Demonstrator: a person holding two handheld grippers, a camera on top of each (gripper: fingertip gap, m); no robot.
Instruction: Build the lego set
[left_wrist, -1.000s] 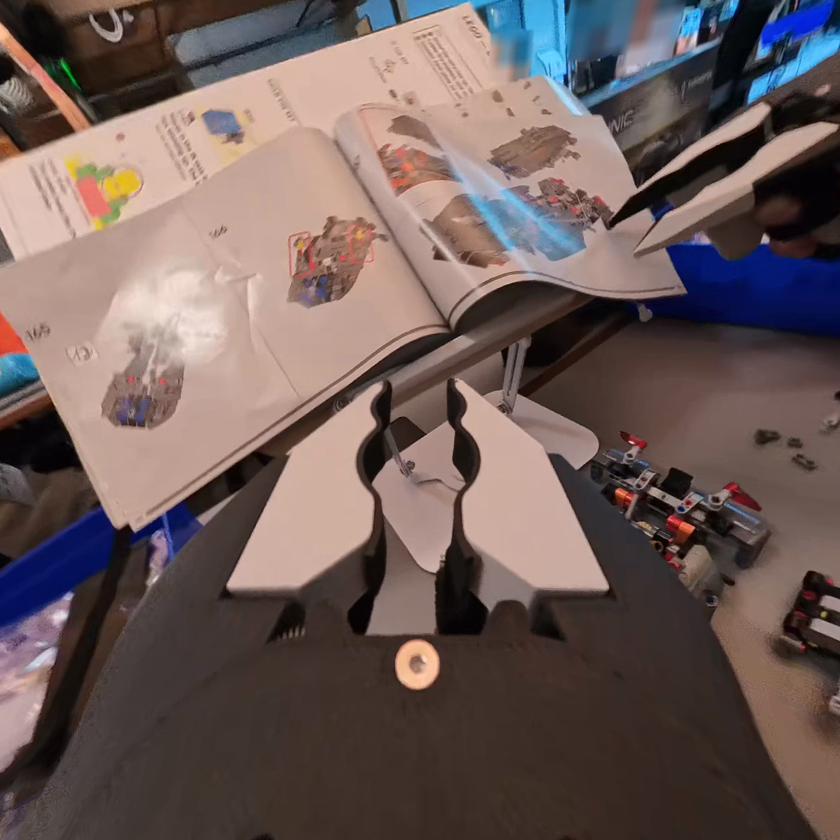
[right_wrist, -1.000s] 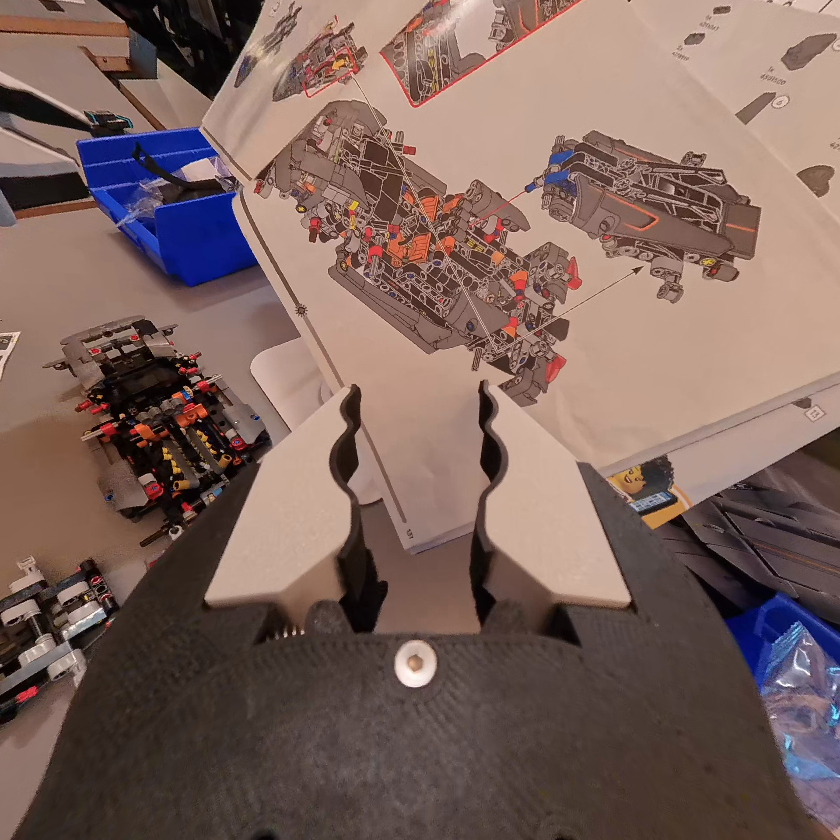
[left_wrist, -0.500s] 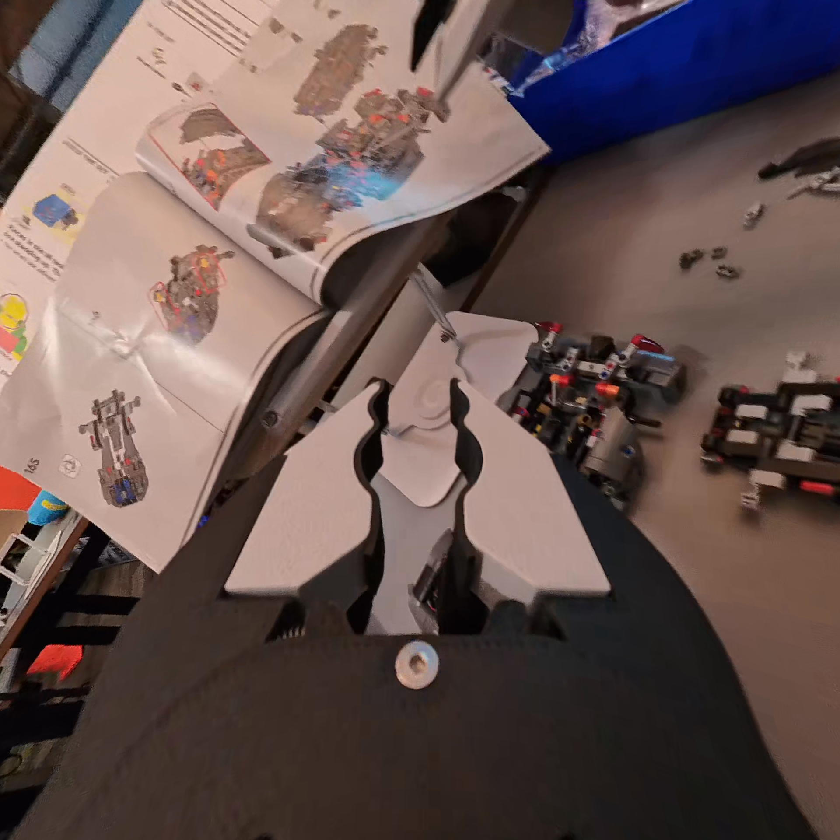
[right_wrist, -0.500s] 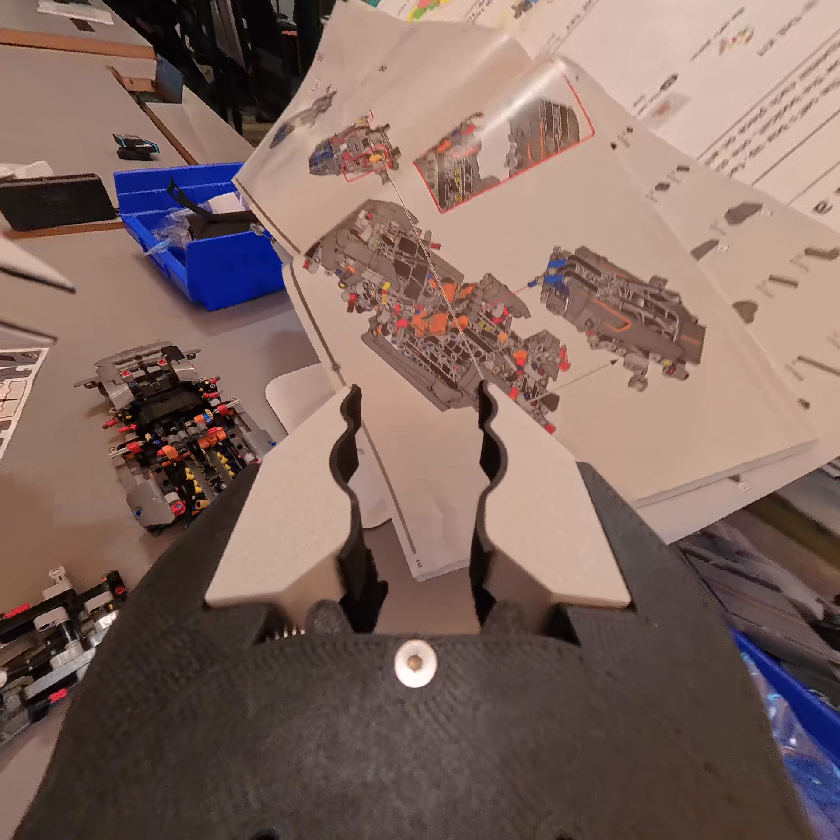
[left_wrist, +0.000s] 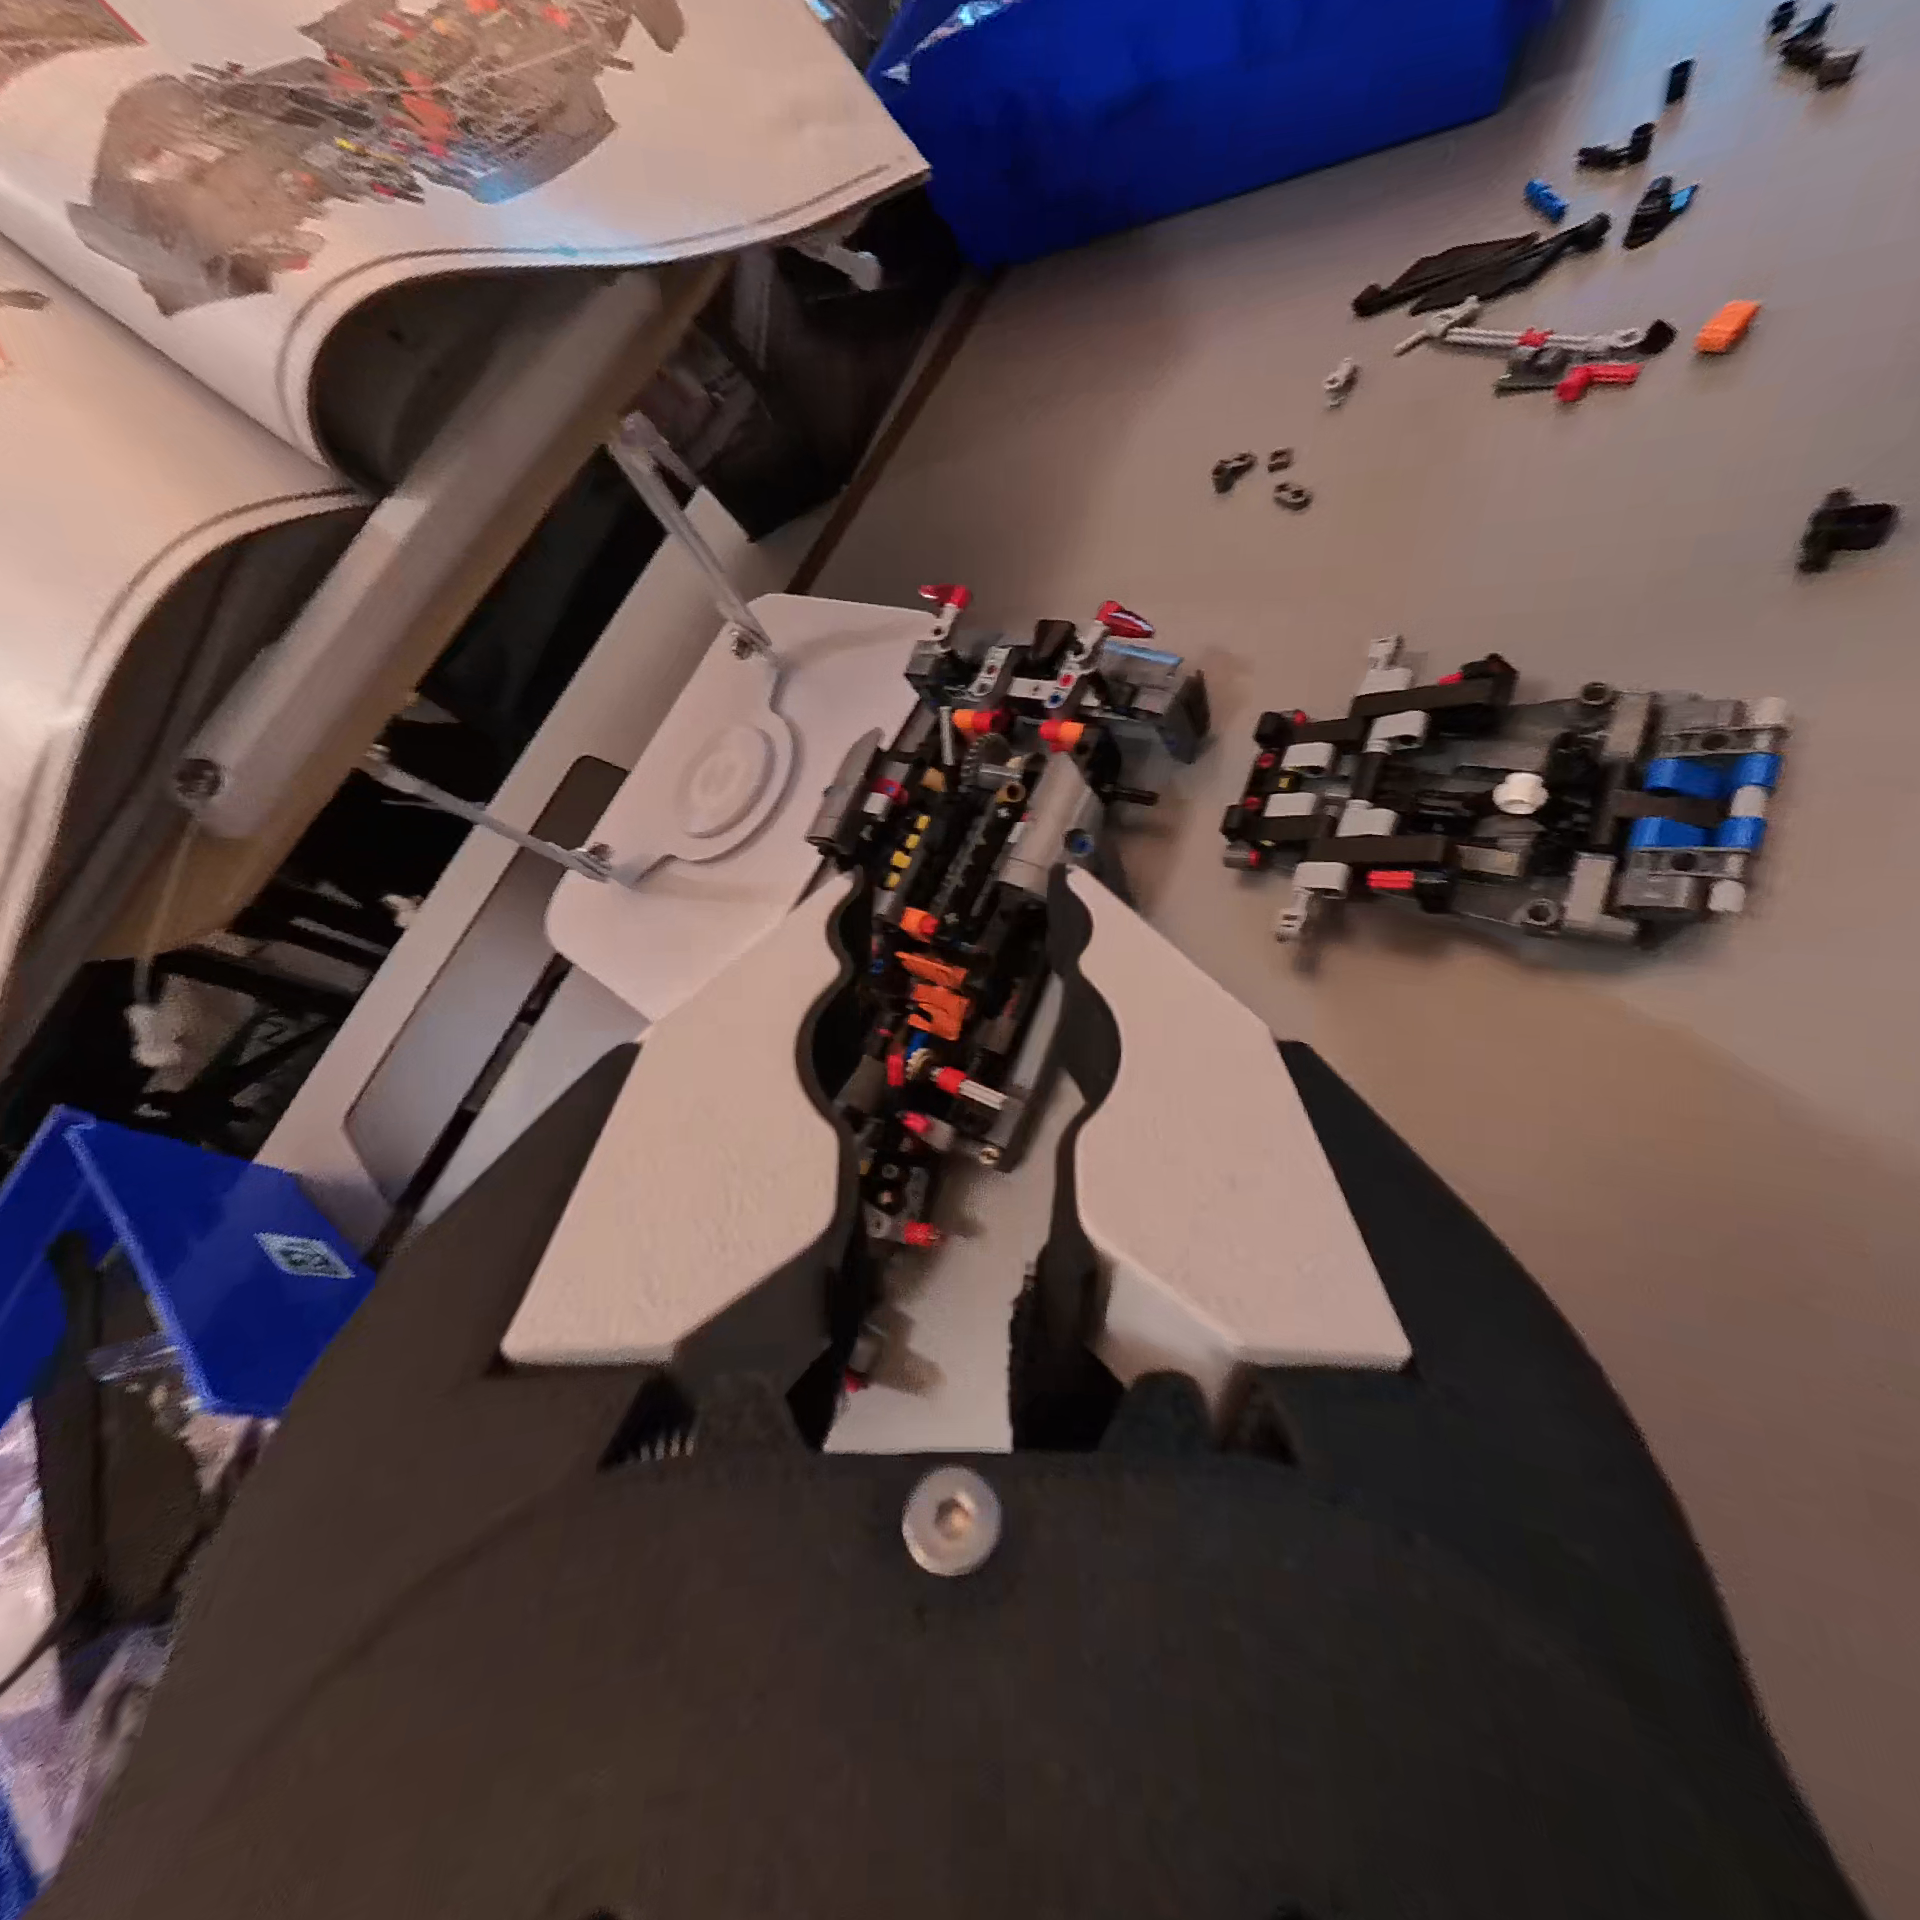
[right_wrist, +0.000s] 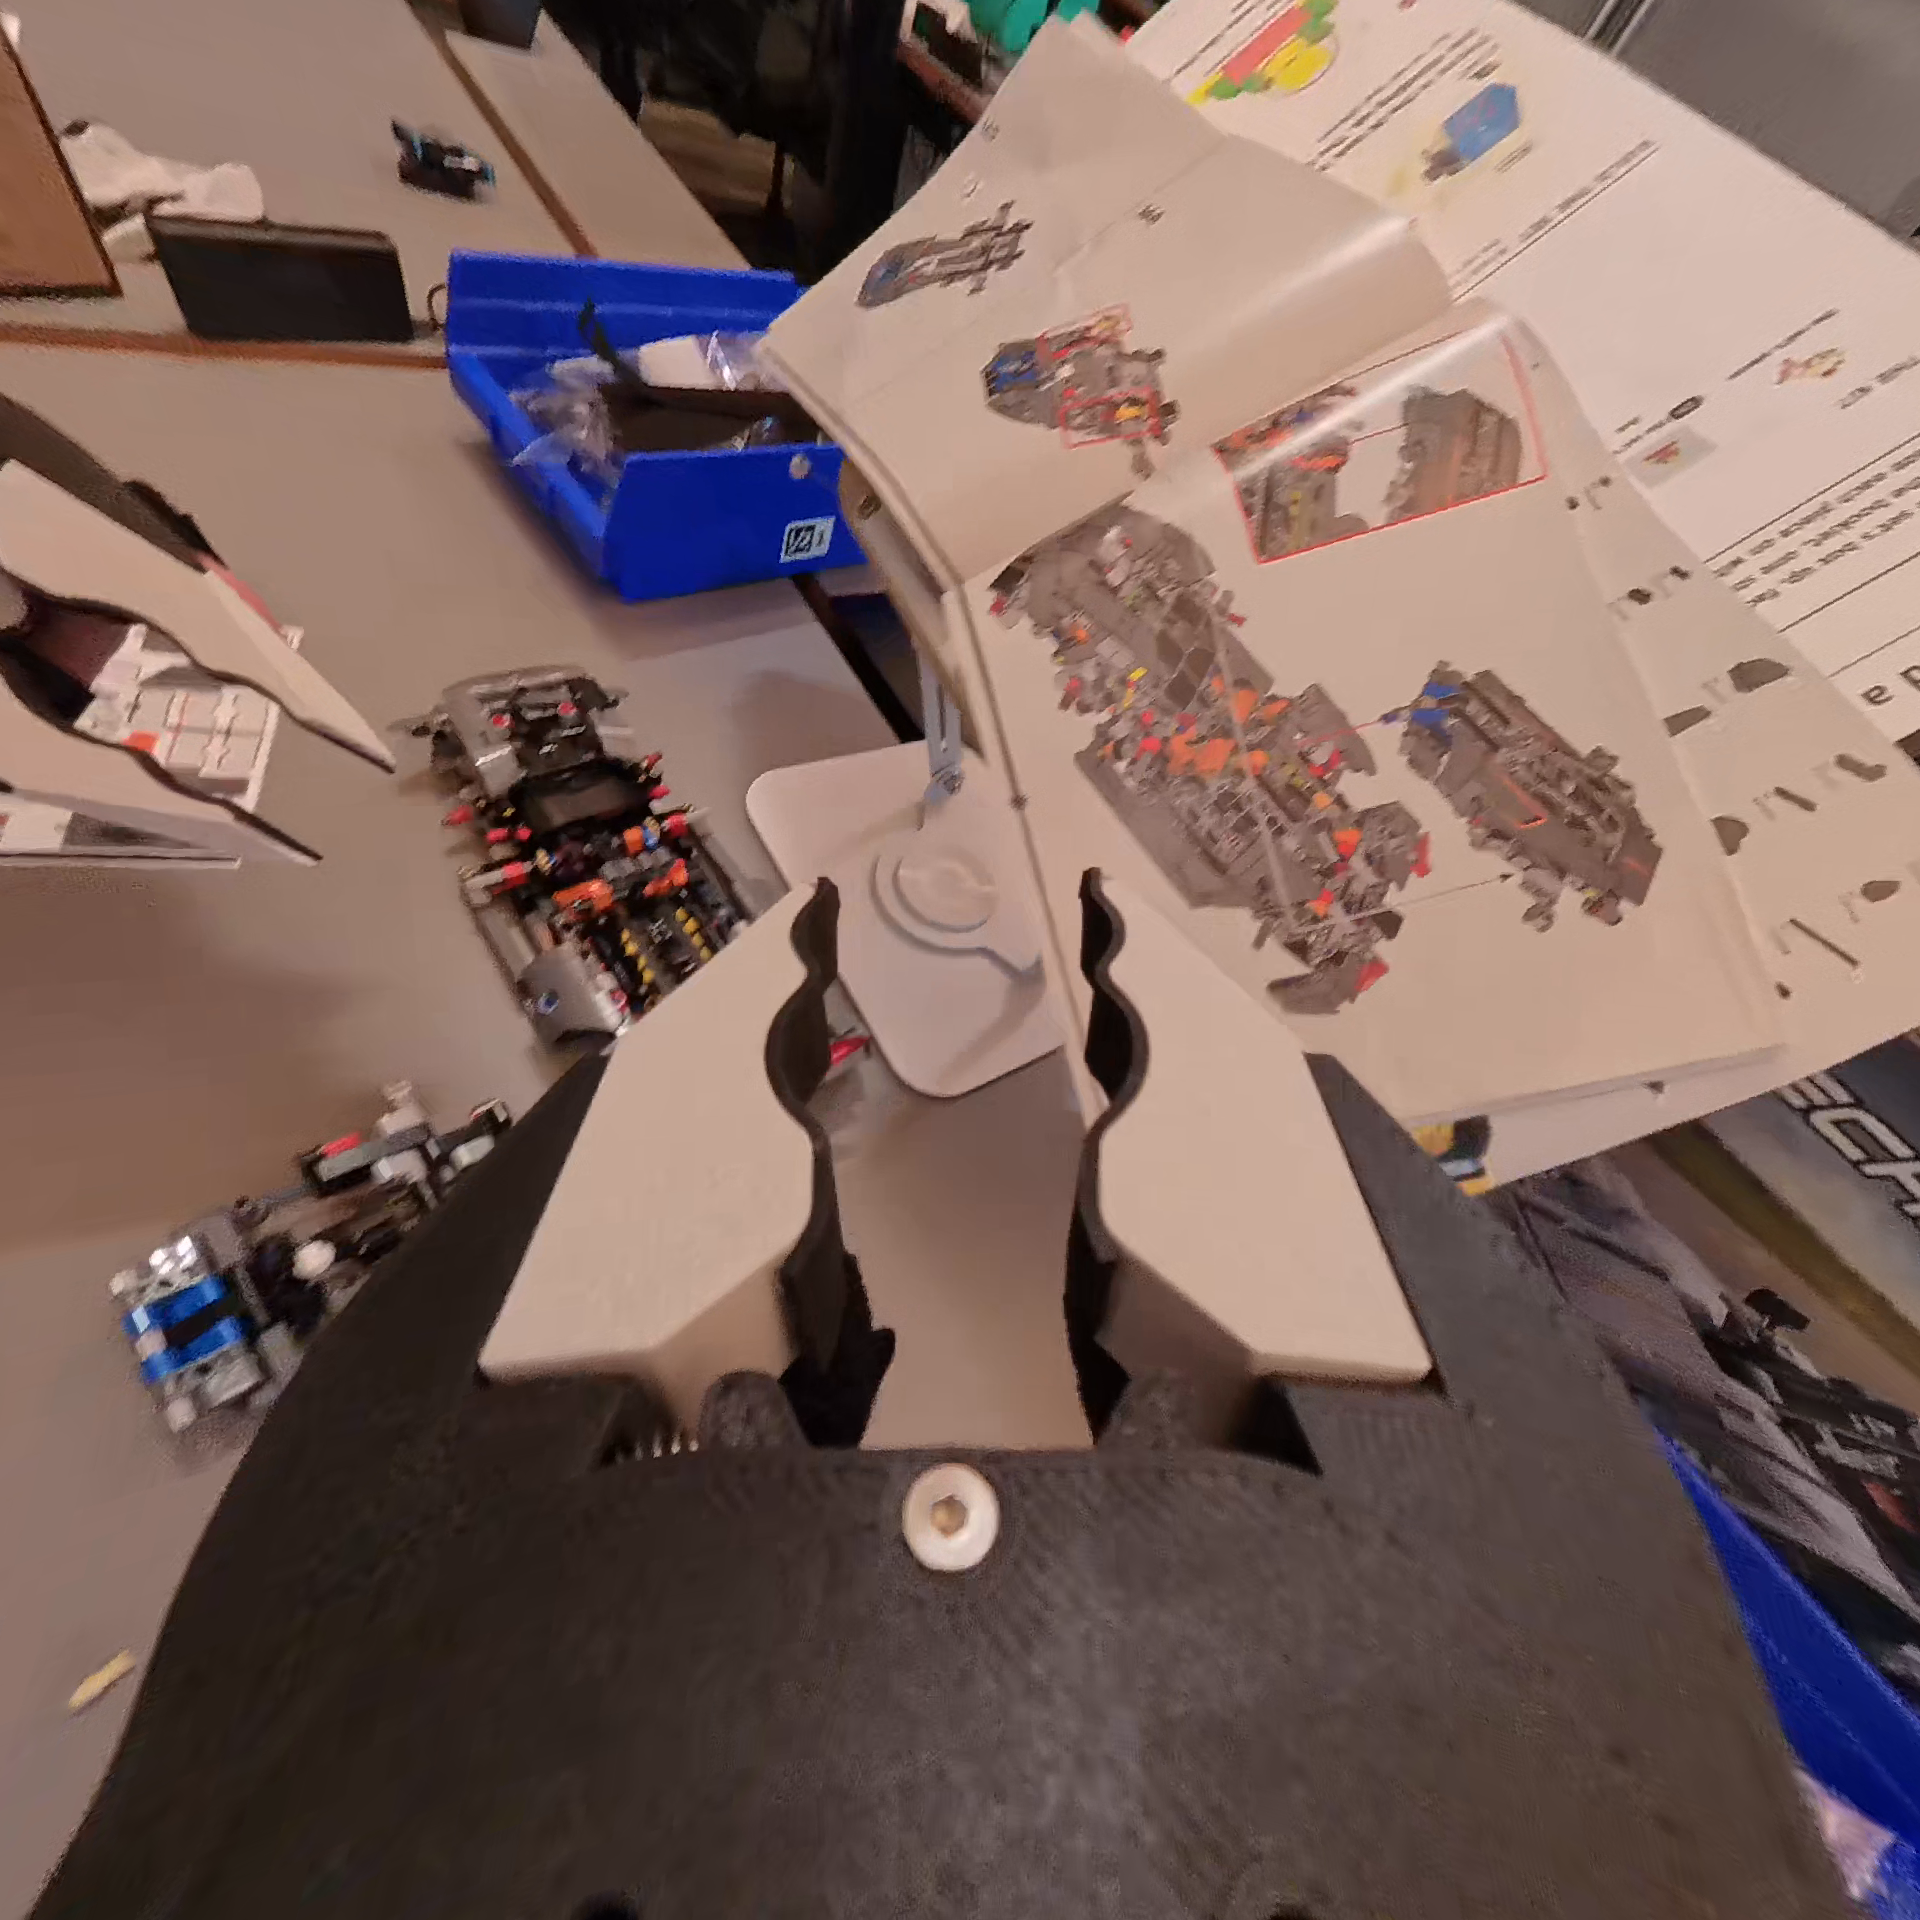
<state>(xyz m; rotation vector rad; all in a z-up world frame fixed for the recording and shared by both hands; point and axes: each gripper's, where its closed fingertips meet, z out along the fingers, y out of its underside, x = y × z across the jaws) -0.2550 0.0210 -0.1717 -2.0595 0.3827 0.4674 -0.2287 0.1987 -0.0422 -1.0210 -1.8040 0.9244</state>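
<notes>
The left gripper (left_wrist: 956, 883) is seen with its fingers (left_wrist: 707, 1122) held apart and nothing clamped; between them, lower down, the long lego chassis (left_wrist: 977, 862) is framed, lying on the grey table (left_wrist: 1455, 1195) with one side against the white base plate (left_wrist: 717, 790) of the book stand. Whether the fingers touch the chassis cannot be told. Just beside it, apart by a narrow strip of bare table, a second, shorter assembly with blue parts (left_wrist: 1507, 810) is laid. Open table is left in front of and beside this second assembly, while the far part is strewn with small loose pieces (left_wrist: 1538, 343), too many and too blurred to be counted. The table edge runs close along the stand's base, and a dark gap is seen beyond it. The right gripper (right_wrist: 951, 894) is also held with its fingers (right_wrist: 665, 1174) apart and empty, above the stand's base (right_wrist: 935, 935). Two lego assemblies are counted in its view: the chassis (right_wrist: 582, 862) and the blue-striped one (right_wrist: 239, 1288). The open instruction booklet (right_wrist: 1299, 727) is propped on the stand and overhangs the base. Two blue bins are shown: one (right_wrist: 644, 457) at the table's far edge, one (left_wrist: 177, 1257) low beside the left gripper
</notes>
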